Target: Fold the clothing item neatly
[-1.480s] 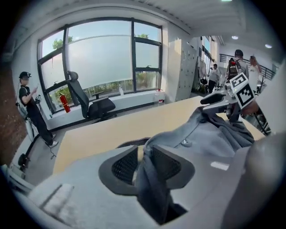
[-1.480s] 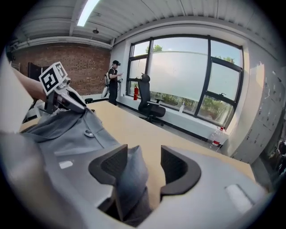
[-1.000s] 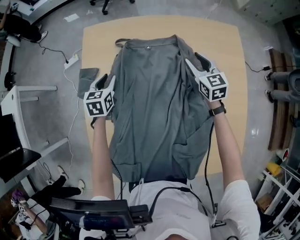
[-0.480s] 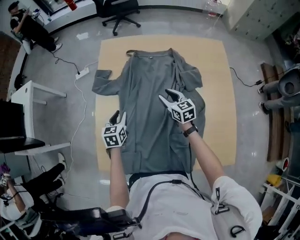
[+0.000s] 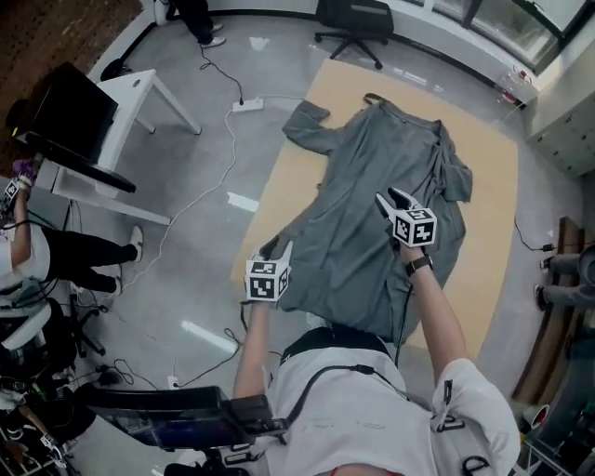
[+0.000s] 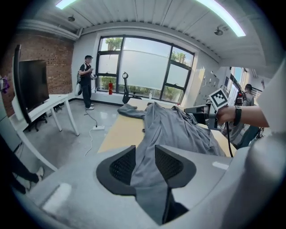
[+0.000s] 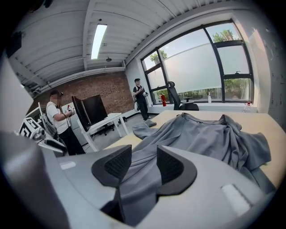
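A grey long-sleeved garment (image 5: 381,177) lies stretched lengthwise on the tan table (image 5: 483,232), collar at the far end and one sleeve spread at the far left. My left gripper (image 5: 279,247) is at the near left table edge, shut on the garment's hem. In the left gripper view the cloth (image 6: 170,125) runs back between the pads. My right gripper (image 5: 388,195) is over the garment's right side, shut on a fold of it. In the right gripper view the cloth (image 7: 210,134) passes between its pads and lies bunched at the right.
A white desk with a dark monitor (image 5: 84,112) stands left of the table. A power strip and cables (image 5: 246,105) lie on the floor, and an office chair (image 5: 353,19) stands beyond the table. People stand nearby (image 6: 85,76) (image 7: 58,116).
Both grippers have drawn back toward the near edge of the table with the cloth, pulling the garment long and flat. The left one has gone out to the table's left edge. The head view has swung.
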`<state>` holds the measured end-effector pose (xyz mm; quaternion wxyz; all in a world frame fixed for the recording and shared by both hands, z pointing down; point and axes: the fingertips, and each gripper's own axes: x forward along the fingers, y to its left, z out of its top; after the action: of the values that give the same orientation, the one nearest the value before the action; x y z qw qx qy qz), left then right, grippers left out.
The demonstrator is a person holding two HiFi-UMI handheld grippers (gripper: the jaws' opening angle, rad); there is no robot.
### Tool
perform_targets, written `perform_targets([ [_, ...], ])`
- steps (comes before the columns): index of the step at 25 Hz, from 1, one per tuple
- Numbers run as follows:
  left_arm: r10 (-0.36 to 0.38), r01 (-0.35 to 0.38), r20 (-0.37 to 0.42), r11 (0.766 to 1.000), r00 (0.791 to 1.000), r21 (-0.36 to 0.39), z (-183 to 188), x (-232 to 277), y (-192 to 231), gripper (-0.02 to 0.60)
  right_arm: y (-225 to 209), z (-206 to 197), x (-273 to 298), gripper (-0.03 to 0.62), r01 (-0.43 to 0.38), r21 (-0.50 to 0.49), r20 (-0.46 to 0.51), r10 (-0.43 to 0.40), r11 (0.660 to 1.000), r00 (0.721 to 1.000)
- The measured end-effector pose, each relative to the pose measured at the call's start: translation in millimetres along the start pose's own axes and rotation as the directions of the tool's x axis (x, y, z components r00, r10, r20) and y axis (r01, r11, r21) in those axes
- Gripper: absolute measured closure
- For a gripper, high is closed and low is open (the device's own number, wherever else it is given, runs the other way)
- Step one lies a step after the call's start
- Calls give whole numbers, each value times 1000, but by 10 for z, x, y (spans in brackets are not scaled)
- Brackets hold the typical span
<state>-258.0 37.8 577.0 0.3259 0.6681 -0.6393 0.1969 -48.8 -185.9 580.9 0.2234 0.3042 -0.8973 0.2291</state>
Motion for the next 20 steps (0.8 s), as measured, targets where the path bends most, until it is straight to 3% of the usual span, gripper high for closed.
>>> perform_targets([
  [7,74,-84,-91,990,993,-110,-687,-159,253,439,-85,125,410,419,-33,-47,-55,30,998,998],
  [13,105,-121,-109,981,989,-152,-712,-2,336,439,-182,352,870,422,-66,-62,-81,61,996,995],
  [20,132,-153,-173,981,976,-119,-807,253,402,437,-478,405,1400,431,-62,-84,-145,50,995,988],
])
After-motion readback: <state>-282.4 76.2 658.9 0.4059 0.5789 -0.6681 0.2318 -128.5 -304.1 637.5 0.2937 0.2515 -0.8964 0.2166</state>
